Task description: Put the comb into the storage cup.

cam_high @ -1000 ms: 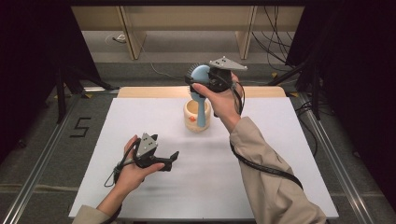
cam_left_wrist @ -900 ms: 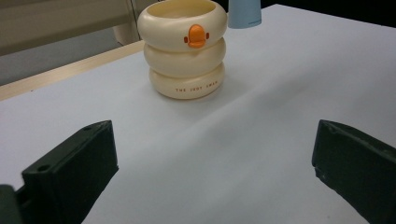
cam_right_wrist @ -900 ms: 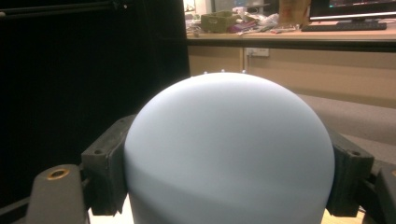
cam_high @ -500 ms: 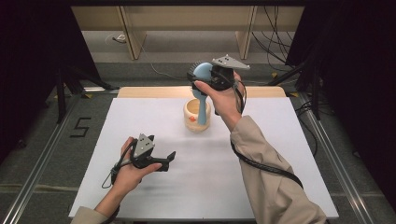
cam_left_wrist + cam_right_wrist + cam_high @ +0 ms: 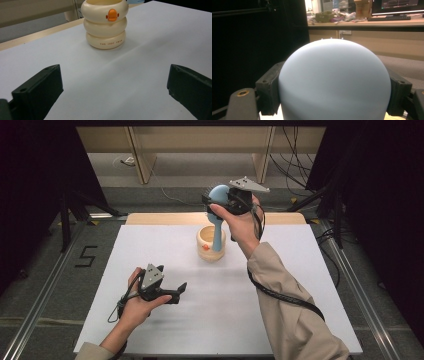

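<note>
The blue brush [image 5: 218, 215] is clamped upright at its head by the right gripper [image 5: 227, 200], handle down in the cream cup [image 5: 204, 240]; the left gripper [image 5: 176, 290], jaws wide and empty, lies nearer.

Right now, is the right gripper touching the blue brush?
Touching: in the right gripper view, both jaws of the right gripper press against the blue brush head's sides.

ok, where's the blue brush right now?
In the high view the blue brush is clamped by its head in the right gripper, handle end down inside the cream duck cup at the table's far middle.
</note>
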A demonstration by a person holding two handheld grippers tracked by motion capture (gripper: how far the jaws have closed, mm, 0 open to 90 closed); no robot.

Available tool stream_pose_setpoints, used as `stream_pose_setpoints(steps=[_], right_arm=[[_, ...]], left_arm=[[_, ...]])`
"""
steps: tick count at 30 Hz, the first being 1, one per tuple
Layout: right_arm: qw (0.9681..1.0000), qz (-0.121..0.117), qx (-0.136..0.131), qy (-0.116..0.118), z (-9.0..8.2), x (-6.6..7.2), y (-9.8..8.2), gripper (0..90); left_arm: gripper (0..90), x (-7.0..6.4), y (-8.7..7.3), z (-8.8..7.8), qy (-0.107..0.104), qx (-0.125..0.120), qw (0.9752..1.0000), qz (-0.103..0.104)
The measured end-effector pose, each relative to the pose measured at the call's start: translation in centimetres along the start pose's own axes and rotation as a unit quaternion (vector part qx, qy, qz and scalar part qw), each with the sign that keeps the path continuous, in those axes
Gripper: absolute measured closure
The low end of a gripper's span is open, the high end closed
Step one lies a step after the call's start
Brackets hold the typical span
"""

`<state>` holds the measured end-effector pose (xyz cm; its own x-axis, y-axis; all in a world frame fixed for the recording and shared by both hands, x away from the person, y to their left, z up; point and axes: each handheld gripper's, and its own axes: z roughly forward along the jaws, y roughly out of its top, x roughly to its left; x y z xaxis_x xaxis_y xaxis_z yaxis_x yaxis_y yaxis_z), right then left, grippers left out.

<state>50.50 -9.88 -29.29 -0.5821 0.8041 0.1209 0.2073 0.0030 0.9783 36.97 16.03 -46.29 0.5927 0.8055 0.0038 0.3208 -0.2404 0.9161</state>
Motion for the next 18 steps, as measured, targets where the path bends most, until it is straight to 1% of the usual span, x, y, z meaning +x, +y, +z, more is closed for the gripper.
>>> stream_pose_setpoints(steps=[18], right_arm=[[0.9998,0.005,-0.013,-0.011,0.21,-0.38,0.69,20.7]], left_arm=[[0.0,0.08,0.02,-0.04,0.001,0.0,1.0,0.001]])
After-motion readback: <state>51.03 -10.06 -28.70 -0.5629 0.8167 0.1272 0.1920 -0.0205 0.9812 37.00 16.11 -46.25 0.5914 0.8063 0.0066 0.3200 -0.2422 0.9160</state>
